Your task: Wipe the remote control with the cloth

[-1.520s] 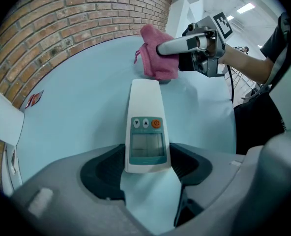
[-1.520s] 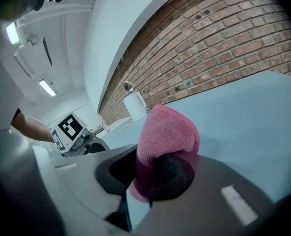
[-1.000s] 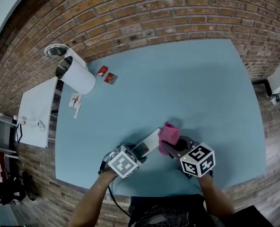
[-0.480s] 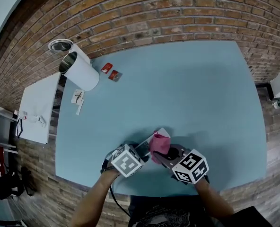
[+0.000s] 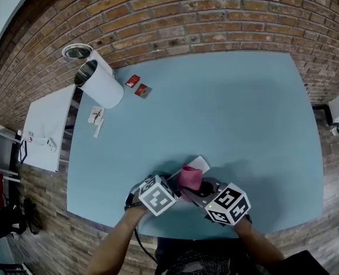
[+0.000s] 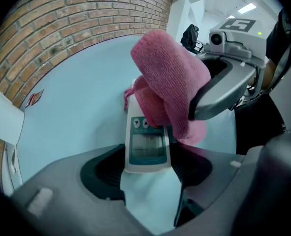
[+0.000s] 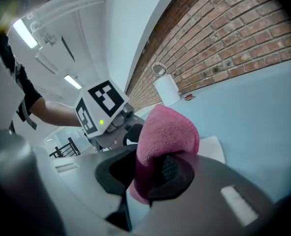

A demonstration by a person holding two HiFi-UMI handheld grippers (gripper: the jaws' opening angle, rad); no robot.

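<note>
A white remote control with a small screen lies on the blue table, and my left gripper is shut on its near end. My right gripper is shut on a pink cloth. The cloth rests bunched on the remote's middle, just beyond the screen. In the head view the cloth sits between the two marker cubes, with the remote's far end poking out past it. The left gripper and right gripper are close together near the table's front edge.
A white cylindrical container lies on its side at the table's back left corner, with a round metal lid beyond it. Two red packets and small white items lie nearby. A white side table stands left.
The right gripper has slid the pink cloth leftward along the remote toward the left gripper, baring the remote's far end. The left gripper has stayed put on the remote.
</note>
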